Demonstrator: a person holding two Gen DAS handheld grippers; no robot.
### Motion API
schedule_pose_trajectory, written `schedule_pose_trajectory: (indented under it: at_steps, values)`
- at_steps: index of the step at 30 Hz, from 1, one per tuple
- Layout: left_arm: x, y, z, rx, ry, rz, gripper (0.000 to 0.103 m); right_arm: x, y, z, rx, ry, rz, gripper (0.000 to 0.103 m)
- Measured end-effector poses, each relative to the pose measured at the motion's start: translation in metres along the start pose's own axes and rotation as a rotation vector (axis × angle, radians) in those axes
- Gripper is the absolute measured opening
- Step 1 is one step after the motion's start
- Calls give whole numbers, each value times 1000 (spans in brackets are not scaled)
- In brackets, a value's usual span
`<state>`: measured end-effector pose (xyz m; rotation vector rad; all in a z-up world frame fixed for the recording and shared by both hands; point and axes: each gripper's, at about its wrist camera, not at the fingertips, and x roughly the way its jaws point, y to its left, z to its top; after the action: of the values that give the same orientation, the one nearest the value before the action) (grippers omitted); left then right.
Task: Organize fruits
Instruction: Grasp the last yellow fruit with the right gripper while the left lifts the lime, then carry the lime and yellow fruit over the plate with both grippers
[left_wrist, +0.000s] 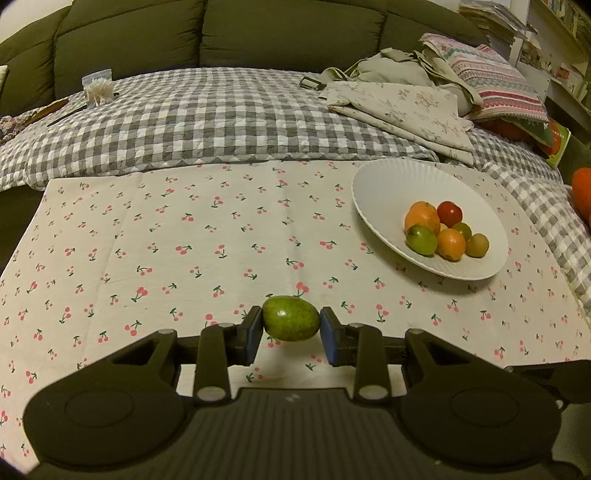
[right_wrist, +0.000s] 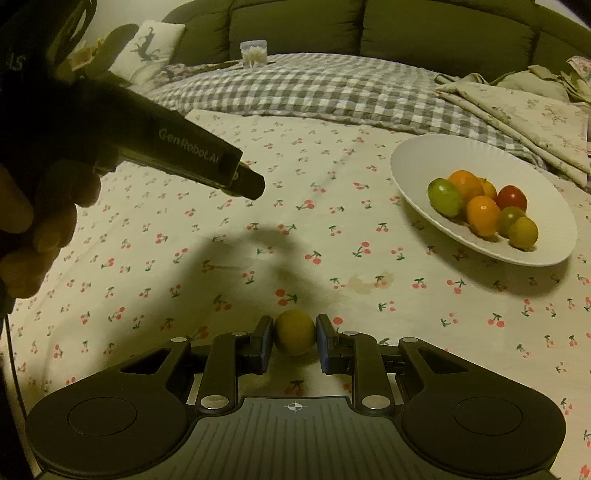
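Observation:
My left gripper (left_wrist: 291, 328) is shut on a green oval fruit (left_wrist: 290, 318) and holds it a little above the cherry-print cloth (left_wrist: 184, 251). My right gripper (right_wrist: 294, 338) is shut on a small yellow round fruit (right_wrist: 294, 331) low over the cloth (right_wrist: 221, 240). A white plate (left_wrist: 388, 181) at the right holds several orange, green and red fruits (left_wrist: 441, 230); it also shows in the right wrist view (right_wrist: 436, 155) with its fruits (right_wrist: 484, 208). The left gripper's body (right_wrist: 177, 147) crosses the upper left of the right wrist view.
A grey checked quilt (left_wrist: 221, 122) lies behind the cloth, with folded floral fabric (left_wrist: 402, 107) and a striped pillow (left_wrist: 495, 74) at the right. A clear tub of cotton swabs (left_wrist: 98, 88) stands at the back left. A green sofa back (left_wrist: 221, 33) runs behind.

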<state>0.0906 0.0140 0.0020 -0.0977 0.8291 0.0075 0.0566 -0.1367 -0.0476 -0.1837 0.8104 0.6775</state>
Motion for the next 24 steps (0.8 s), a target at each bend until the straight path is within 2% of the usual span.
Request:
schedule_pose_trajectory:
  at_steps: [9, 24]
  values:
    - [1, -4, 1, 17, -2, 1, 32, -7, -7, 3, 28, -21, -28, 23]
    - [-3, -29, 4, 51, -15, 0, 32, -37, -35, 15, 111, -115, -66, 23]
